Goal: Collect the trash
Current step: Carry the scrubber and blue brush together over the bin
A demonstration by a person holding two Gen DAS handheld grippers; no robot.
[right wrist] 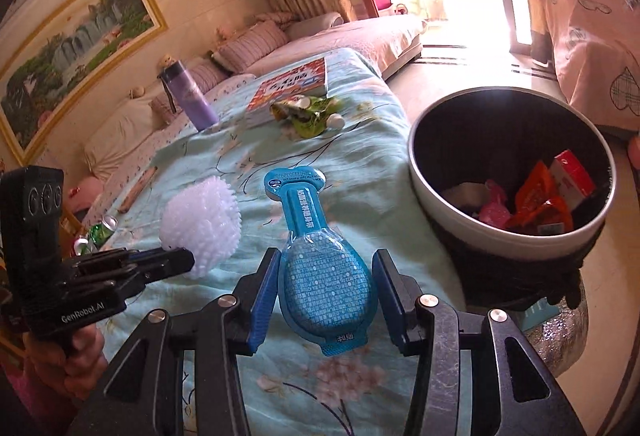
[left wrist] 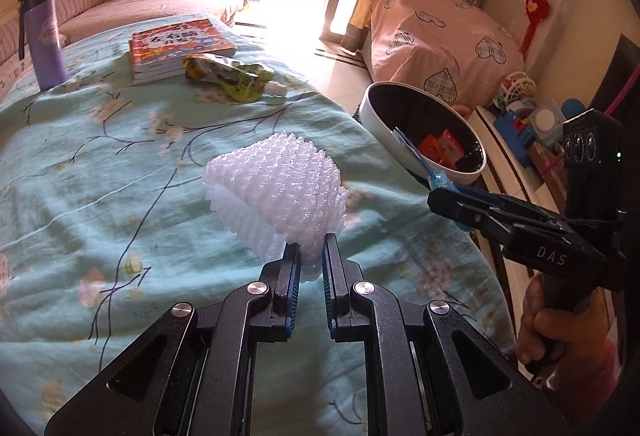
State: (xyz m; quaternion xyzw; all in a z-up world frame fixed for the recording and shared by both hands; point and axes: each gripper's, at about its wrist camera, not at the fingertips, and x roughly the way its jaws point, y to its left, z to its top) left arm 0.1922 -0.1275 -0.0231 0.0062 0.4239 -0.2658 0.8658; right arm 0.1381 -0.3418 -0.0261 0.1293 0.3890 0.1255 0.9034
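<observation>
- The left gripper (left wrist: 310,240) has its fingers (left wrist: 290,264) clenched on the bottom edge of a white foam net (left wrist: 276,184), which stands up beyond the fingertips, clear of the teal flowered cloth (left wrist: 100,164) on the table.
- The right gripper (right wrist: 326,268) holds a blue blister pack (right wrist: 320,272): the round bulb sits between the fingers (right wrist: 264,300), both pads against its sides, and the narrow neck reaches out past the fingertips.
- To the right of the right gripper, just off the cloth's edge, stands the trash bin (right wrist: 472,232), already holding red and pink wrappers (right wrist: 536,200).
- Far beyond both sets of fingers lie a crumpled green pouch (left wrist: 228,76), touching a stack of books (left wrist: 176,48).
- A purple bottle (left wrist: 44,40) stands further left of the books.
- A hand (left wrist: 560,328) grips the right gripper's handle.
</observation>
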